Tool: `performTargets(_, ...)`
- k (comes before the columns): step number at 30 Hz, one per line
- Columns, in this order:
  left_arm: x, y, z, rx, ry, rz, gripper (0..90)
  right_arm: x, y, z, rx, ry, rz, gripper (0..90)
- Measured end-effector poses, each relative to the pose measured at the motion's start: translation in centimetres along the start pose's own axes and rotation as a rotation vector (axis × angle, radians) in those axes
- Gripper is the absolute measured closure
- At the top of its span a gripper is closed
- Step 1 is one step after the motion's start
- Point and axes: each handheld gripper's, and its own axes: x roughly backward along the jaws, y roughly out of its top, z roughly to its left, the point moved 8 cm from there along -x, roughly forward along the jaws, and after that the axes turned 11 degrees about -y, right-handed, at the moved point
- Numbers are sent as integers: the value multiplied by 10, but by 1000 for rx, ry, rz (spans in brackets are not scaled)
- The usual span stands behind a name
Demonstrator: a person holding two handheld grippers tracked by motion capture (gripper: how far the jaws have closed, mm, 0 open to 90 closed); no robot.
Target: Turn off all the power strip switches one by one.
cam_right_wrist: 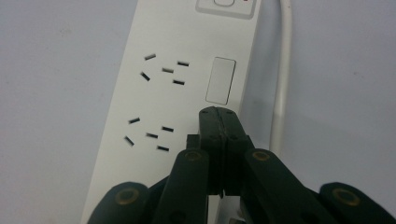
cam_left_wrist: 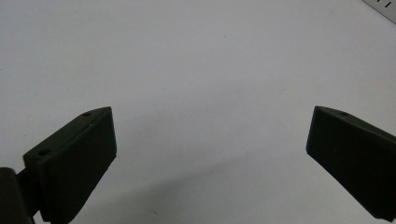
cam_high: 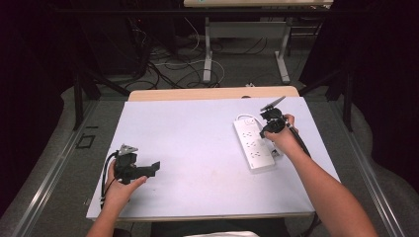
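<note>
Two hand-held grippers were over the white table. At the lower left of the high view, the left hand-held gripper lay low by the table, its jaws spread wide with nothing between them. At the right of the frame, the white power strip lay flat, its cable running along one side. The right hand-held gripper had its jaws pressed together, empty, with the tips over the strip's edge, just below a rectangular switch.

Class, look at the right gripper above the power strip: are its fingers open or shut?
Shut: the right gripper fingers meet, over the power strip.
</note>
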Motion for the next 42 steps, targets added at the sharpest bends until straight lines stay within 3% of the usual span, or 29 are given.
performTargets(14,-2,1,0,0,1,-8,18,2,-7,1,21,-4,7,900)
performTargets(22,-1,1,0,1,1,-6,18,-3,-12,2,33,-11,44,900)
performTargets(23,-1,1,0,2,2,-6,18,-8,-10,5,9,19,-15,900)
performTargets(24,-1,1,0,2,2,-6,18,-6,-13,3,35,-9,39,900)
performTargets(31,-2,1,0,0,1,-7,18,-7,-14,3,21,2,29,900)
performTargets(32,-2,1,0,0,1,-5,18,-5,-16,2,31,-9,53,900)
performTargets(33,-2,1,0,0,1,-9,18,-10,-12,6,3,30,-25,900)
performTargets(34,-2,1,0,0,1,-6,18,-6,-15,4,27,1,36,900)
performTargets(42,-2,1,0,0,1,-9,18,-5,-16,4,34,2,42,900)
